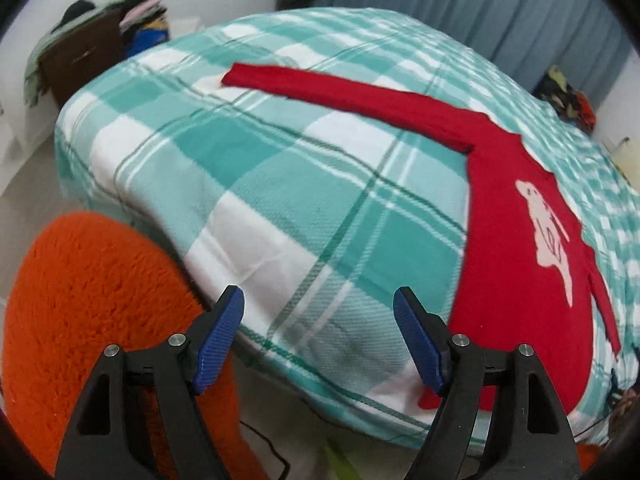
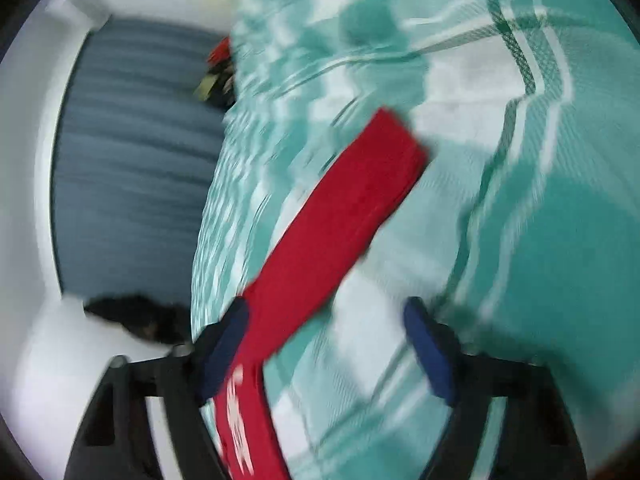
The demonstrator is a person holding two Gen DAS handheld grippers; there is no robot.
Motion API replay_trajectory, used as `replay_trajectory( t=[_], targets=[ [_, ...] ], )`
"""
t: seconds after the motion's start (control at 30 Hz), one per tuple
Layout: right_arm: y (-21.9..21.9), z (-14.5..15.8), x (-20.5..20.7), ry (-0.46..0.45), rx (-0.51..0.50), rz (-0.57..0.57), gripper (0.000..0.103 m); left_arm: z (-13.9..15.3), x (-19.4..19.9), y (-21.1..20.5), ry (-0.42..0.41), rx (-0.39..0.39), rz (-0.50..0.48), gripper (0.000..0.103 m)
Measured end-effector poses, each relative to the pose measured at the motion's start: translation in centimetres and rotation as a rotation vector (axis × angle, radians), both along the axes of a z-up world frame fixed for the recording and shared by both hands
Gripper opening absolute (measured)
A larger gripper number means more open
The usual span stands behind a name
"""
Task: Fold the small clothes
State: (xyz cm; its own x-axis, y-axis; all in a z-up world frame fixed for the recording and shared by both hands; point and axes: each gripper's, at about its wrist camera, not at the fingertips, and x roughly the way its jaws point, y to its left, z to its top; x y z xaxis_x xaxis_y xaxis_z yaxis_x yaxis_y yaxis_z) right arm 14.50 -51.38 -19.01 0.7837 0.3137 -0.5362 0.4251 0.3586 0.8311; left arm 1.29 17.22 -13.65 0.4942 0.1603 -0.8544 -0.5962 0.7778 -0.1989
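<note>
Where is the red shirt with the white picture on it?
The red shirt lies flat on the green checked blanket, on the right in the left wrist view, one sleeve stretched toward the far left, beyond the open left gripper.

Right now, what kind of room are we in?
Most likely a bedroom: a bed under a teal plaid bedspread, a grey-blue curtain behind it, and clothes heaped on a brown cabinet. A red top lies spread out.

A red long-sleeved knit top with a white animal print [image 1: 520, 248] lies flat on the teal-and-white checked bedspread [image 1: 256, 184], one sleeve stretched out toward the bed's far side. The left tongs [image 1: 319, 308], blue-padded, hang spread apart over the bedspread's near edge, gripping nothing. A fuzzy orange cushion [image 1: 88, 304] sits beside the bedspread's near corner.
</note>
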Motion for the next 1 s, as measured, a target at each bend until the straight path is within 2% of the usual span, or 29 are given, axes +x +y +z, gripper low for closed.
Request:
replay_trajectory(
  t=[0.13, 0.2, 0.27, 0.33, 0.4, 0.43, 0.47, 0.5, 0.53, 0.6, 0.7, 0.73, 0.8, 0.87, 0.93, 1.0],
  targets=[
    [-2.3, -0.9, 3.0, 0.026, -0.01, -0.046, 0.069, -0.3, 0.4, -0.5, 0.035, 0.032, -0.009, 0.079],
    [-2.8, -1.4, 3.3, 0.038, -0.017, -0.082, 0.062, -0.5, 0.8, -0.9, 0.059, 0.051, -0.022, 0.079],
    [-3.7, -2.3, 3.0, 0.034, 0.035, -0.136, 0.058, -0.8, 1.0, -1.2, 0.073, 0.057, -0.03, 0.079],
    [-4.6, -2.8, 2.5, 0.018, 0.068, -0.146, 0.053, -1.0, 1.1, -1.1, 0.08, 0.052, -0.026, 0.079],
    [-4.8, -2.8, 2.8, 0.013, 0.058, -0.133, 0.045, -1.2, 1.2, -1.1, 0.087, 0.05, -0.028, 0.079],
    [-5.0, -2.8, 3.2, 0.024, 0.043, -0.123, 0.031, -1.2, 1.2, -1.1, 0.091, 0.054, -0.029, 0.079],
    [-5.1, -2.8, 3.5, 0.04, 0.028, -0.11, 0.01, -1.3, 1.3, -1.2, 0.096, 0.06, -0.032, 0.079],
    [-5.4, -2.8, 3.7, 0.067, 0.004, -0.096, 0.004, -1.4, 1.3, -1.3, 0.1, 0.064, -0.036, 0.079],
    [-5.4, -2.2, 4.1, 0.081, -0.041, -0.085, 0.004, -1.4, 1.3, -1.3, 0.103, 0.066, -0.039, 0.079],
    [-5.4, -0.3, 4.6, 0.054, -0.105, -0.067, 0.004, -1.4, 1.1, -1.3, 0.102, 0.067, -0.041, 0.079],
    [-3.0, 5.4, 6.9, -0.057, -0.197, 0.047, 0.004, -1.7, 1.1, -1.1, 0.102, 0.06, -0.044, 0.079],
    [-1.0, 8.7, 8.4, -0.121, -0.24, 0.12, 0.004, -1.9, 1.2, -1.0, 0.102, 0.049, -0.046, 0.079],
    [2.3, 13.1, 10.3, -0.205, -0.287, 0.219, 0.004, -2.3, 1.2, -0.6, 0.1, 0.02, -0.041, 0.079],
    [7.5, 18.0, 12.1, -0.295, -0.335, 0.344, 0.004, -2.6, 1.0, 0.0, 0.093, -0.019, -0.03, 0.079],
    [13.4, 21.5, 14.0, -0.37, -0.354, 0.467, 0.004, -2.6, 0.8, 0.5, 0.083, -0.042, -0.019, 0.079],
    [18.2, 23.3, 15.4, -0.408, -0.366, 0.564, 0.004, -2.5, 0.4, 1.0, 0.069, -0.06, -0.007, 0.079]
  ],
)
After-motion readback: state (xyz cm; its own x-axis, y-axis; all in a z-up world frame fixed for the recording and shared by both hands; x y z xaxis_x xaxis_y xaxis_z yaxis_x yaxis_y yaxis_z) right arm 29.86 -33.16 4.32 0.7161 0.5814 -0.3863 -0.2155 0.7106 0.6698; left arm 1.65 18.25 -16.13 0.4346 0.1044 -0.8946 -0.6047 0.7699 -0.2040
